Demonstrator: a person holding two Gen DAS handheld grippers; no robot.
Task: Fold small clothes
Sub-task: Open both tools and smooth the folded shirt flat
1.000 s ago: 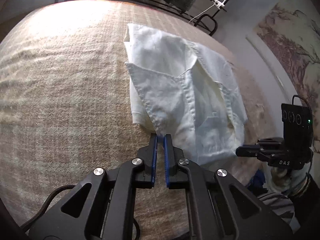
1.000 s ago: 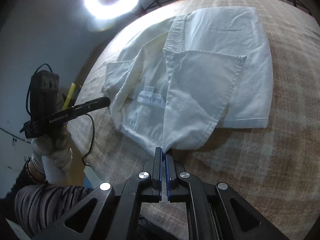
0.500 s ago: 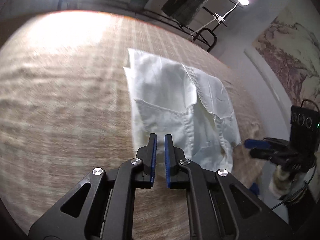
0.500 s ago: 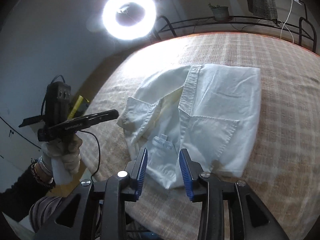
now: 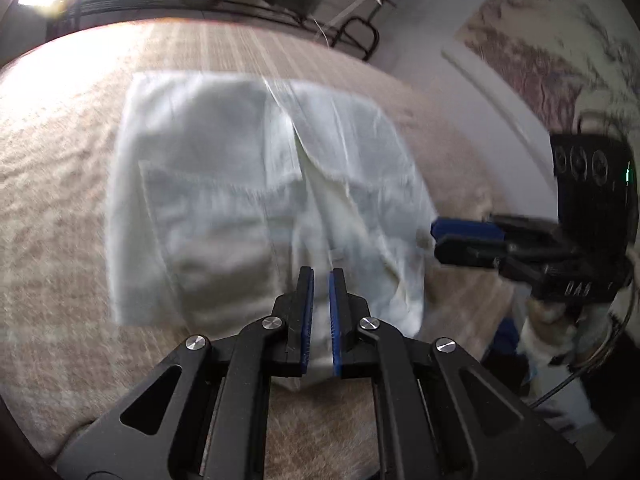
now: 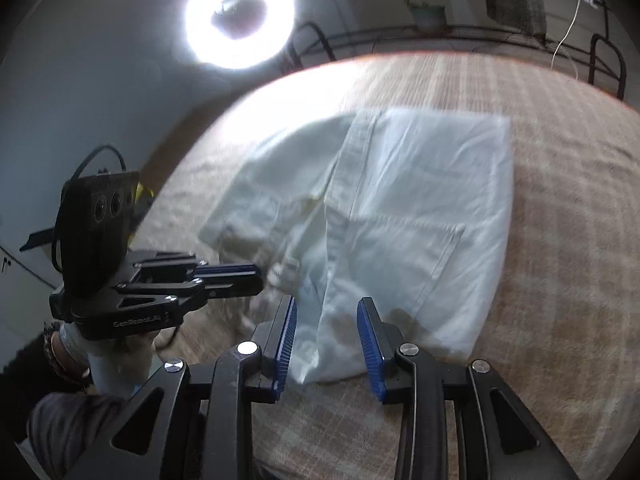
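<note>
Nearest us in the left wrist view, the left tool [image 5: 319,276] sits low over the near hem of the white garment [image 5: 224,200], jaws parted by a narrow gap with nothing between the blue pads — released. In the right wrist view the right tool [image 6: 327,306] hangs over the near edge of the same garment [image 6: 420,208], jaws spread wide, also released; cloth shows through the gap, but we can't tell whether the pads touch it.

The garment lies flat on the beige plaid bed cover [image 5: 60,208], folded into a rough rectangle. Its long axis runs away from both cameras, near hem toward us, far edge toward the black metal rail [image 6: 440,34]. A seam or placket runs along that axis near the middle, with a patch pocket on the panel either side.

Each tool appears side-on in the other's view: the right tool [image 5: 466,236] comes in from the right at the garment's right edge, fingers level and pointing across; the left tool [image 6: 236,276] comes in from the left at the garment's near-left corner. A gloved hand [image 6: 92,356] grips its handle from below.

Both frames are motion-blurred — fabric detail, the inner label and the pocket stitching are smeared. Far back, a ring light [image 6: 239,16] glares on the wall.
</note>
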